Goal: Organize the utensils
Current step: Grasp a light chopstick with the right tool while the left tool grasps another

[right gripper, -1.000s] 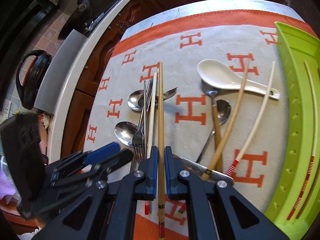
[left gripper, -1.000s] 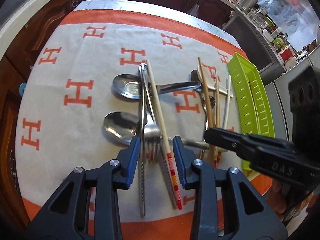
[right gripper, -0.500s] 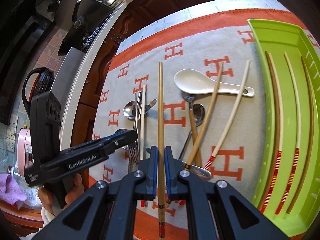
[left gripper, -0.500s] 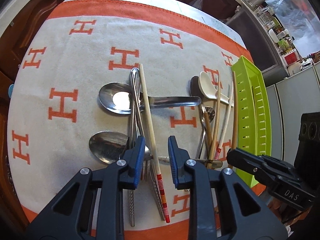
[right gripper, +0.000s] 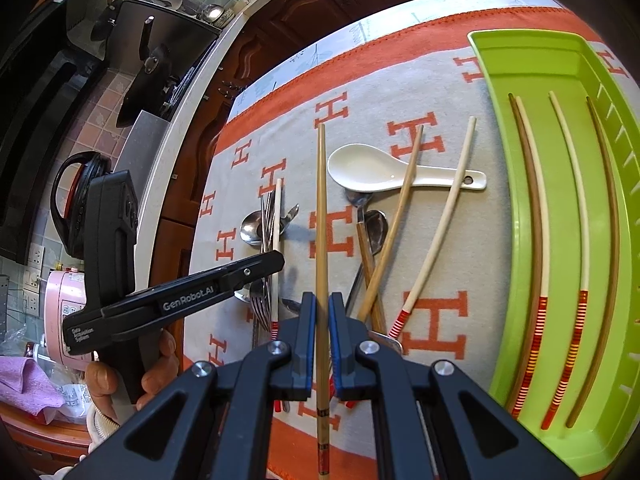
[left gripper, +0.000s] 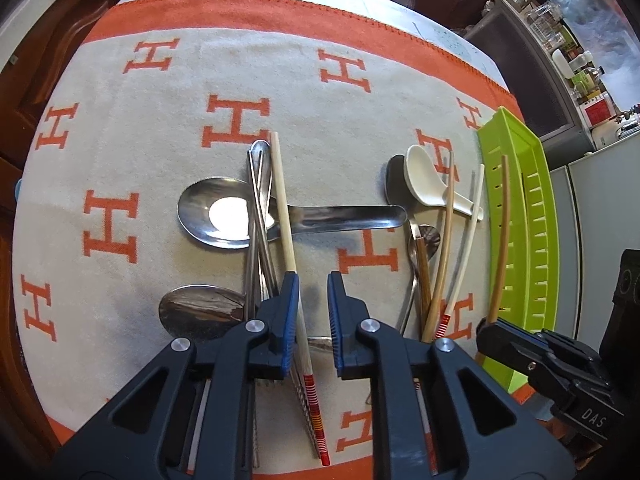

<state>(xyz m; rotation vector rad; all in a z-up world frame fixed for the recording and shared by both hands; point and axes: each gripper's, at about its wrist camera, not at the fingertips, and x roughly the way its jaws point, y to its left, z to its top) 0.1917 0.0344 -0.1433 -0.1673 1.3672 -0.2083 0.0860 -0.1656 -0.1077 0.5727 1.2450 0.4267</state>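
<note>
- Drifted toward green tray [right gripper: 560, 240], right gripper [right gripper: 321, 344], clamped on brown chopstick [right gripper: 321, 216].
- Closing around pale chopstick [left gripper: 285, 216]: left gripper [left gripper: 314, 320], narrow gap, right pad not touching.

Home kitchen: dark wood cabinets [right gripper: 280, 40], pans hung on tiled wall [right gripper: 100, 120], pink rice cooker [right gripper: 64, 300], jars on countertop [left gripper: 576, 64].

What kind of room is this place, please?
Most likely a home kitchen: a wooden cabinet under a counter, a pink cooker by wall sockets, and utensils beside a green tray.
</note>
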